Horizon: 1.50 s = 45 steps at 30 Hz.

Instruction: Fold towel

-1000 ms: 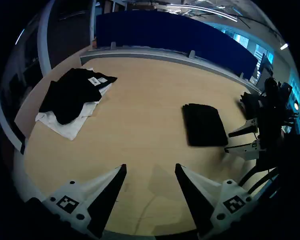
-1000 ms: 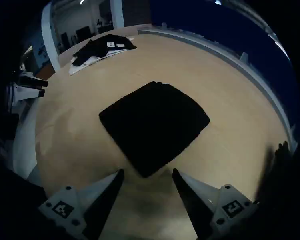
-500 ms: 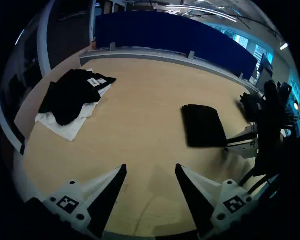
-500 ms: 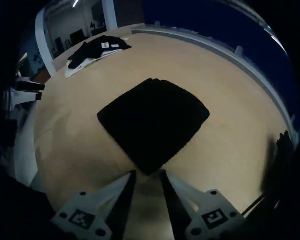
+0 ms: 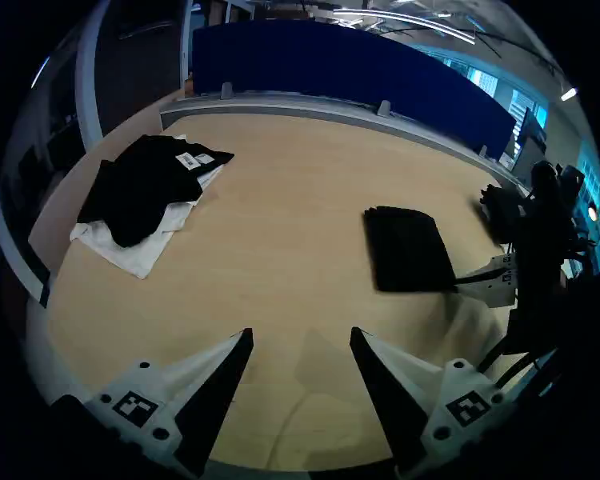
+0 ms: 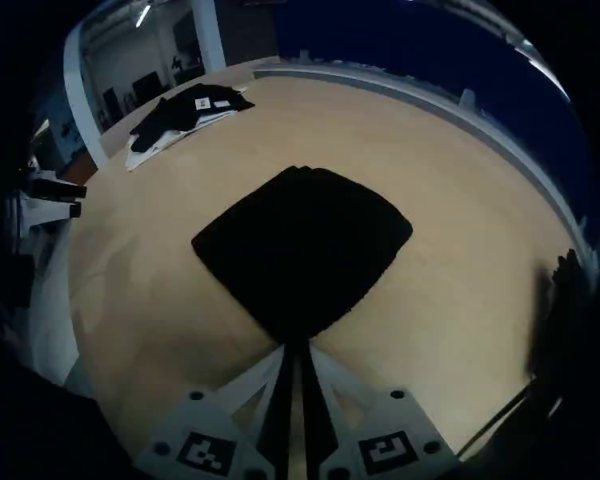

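A black folded towel [image 5: 404,248] [image 6: 304,240] lies flat on the light wooden table [image 5: 292,184], right of its middle. My right gripper [image 6: 298,348] is shut, its tips pinching the towel's near corner; in the left gripper view the right gripper [image 5: 470,280] meets that corner from the right, held by a person in dark clothing. My left gripper [image 5: 300,336] stands open over bare wood near the table's front edge, holding nothing. The left gripper [image 6: 80,201] also appears far left in the right gripper view.
A heap of black and white cloth [image 5: 140,192] [image 6: 184,116] lies at the table's far left. Another dark pile [image 5: 500,210] sits at the right edge. A blue partition [image 5: 340,64] runs behind the table's curved grey rim.
My right gripper has moved onto the towel's near corner and gone from open to shut on it. The left gripper has stayed where it was.
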### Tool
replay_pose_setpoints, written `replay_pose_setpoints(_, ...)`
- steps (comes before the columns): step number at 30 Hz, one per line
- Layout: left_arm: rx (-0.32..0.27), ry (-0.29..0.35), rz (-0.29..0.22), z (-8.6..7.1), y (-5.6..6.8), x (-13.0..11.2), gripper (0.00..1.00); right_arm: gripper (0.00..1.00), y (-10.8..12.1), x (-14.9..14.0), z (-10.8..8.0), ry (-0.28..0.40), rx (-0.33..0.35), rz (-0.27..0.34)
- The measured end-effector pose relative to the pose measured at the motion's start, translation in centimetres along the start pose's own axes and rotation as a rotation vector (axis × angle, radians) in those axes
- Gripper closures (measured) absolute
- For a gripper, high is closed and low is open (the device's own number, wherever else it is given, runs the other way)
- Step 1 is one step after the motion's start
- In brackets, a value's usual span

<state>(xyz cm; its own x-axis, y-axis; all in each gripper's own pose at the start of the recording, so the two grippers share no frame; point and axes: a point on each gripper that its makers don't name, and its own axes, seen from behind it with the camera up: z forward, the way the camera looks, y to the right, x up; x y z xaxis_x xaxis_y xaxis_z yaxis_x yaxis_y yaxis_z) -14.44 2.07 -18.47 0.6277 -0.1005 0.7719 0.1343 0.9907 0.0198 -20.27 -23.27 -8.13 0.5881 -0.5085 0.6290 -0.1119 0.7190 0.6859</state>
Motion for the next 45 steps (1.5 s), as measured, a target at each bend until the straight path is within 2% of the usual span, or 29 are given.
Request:
replay_pose_setpoints(9,-0.001,0.002,0.008,-0.3,0.0,0.2,0.1,0.95,0.1,1.3,-1.3,0.027,-0.001,-0.016)
replay_pose_setpoints(15,-0.008,0.01,0.012,-0.6,0.3,0.9,0.1,0.95,0.2,5.2,-3.8,0.096,0.008,-0.034)
replay_pose_setpoints(21,-0.018,0.03,0.031,-0.6,1.0,2.2,0.1,0.95,0.8,10.0,-7.2,0.178,0.024,-0.051)
replay_pose_setpoints(26,-0.033,0.045,0.045,-0.6,1.9,3.3,0.1,0.96,2.1,13.5,-10.4,0.238,0.012,-0.068)
replay_pose_setpoints(32,-0.049,0.06,0.066,-0.4,3.1,4.6,0.1,0.96,3.9,16.3,-13.8,0.294,-0.013,-0.069)
replay_pose_setpoints(45,-0.08,0.072,0.097,-0.3,5.3,6.0,0.1,0.96,8.4,17.6,-18.1,0.331,-0.061,-0.045)
